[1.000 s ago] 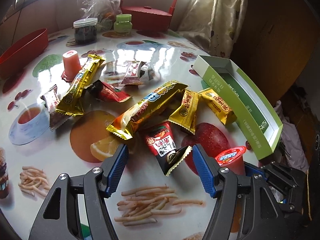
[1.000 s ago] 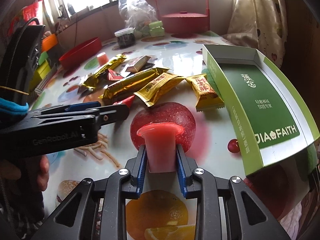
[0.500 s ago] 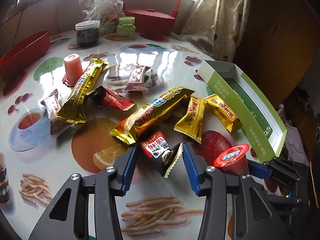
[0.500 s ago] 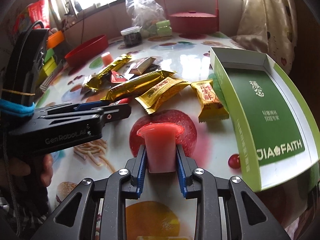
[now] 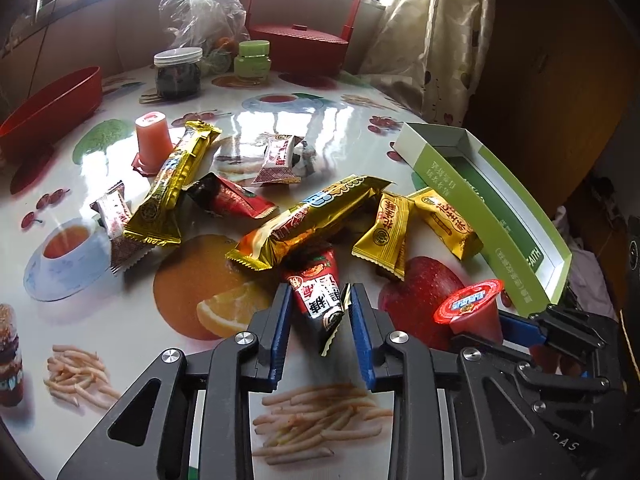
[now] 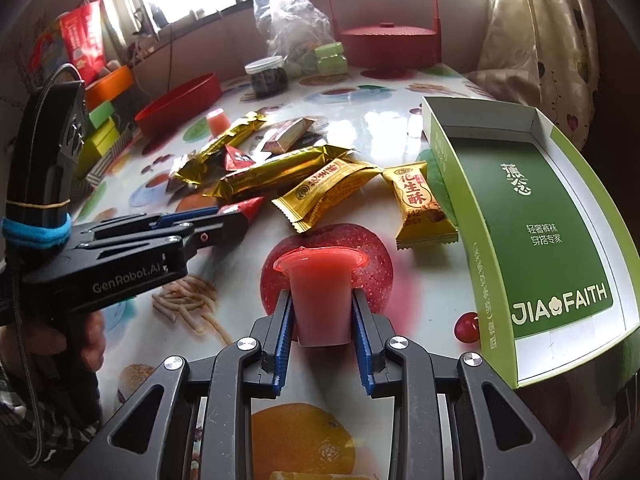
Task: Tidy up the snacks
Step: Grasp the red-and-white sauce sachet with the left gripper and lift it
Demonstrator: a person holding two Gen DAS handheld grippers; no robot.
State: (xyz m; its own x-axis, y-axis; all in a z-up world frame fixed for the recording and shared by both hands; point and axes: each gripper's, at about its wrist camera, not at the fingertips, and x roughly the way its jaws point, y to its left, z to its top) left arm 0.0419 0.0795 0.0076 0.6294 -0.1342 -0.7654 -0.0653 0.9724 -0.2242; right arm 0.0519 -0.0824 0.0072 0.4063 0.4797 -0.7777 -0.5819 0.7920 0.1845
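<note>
My left gripper (image 5: 318,300) has closed around the near end of a red-and-black snack packet (image 5: 320,294) lying on the table. A long gold bar (image 5: 308,222) lies over the packet's far end. My right gripper (image 6: 322,308) is shut on a pink jelly cup (image 6: 320,292), held upright above the table; the cup also shows in the left wrist view (image 5: 470,308). A green-and-white box (image 6: 544,224) lies open to the right. Two gold packets (image 6: 328,192) (image 6: 420,204) lie between pile and box.
A second jelly cup (image 5: 150,140), another gold bar (image 5: 172,184), a red packet (image 5: 232,200) and small white packets (image 5: 280,158) lie further back. A red bowl (image 5: 52,104), jars (image 5: 178,72), a plastic bag (image 5: 202,12) and a red basket (image 5: 300,40) stand at the far edge.
My left gripper moved forward and closed from wide open onto the red-and-black packet. My right gripper kept its hold on the jelly cup and lifted slightly.
</note>
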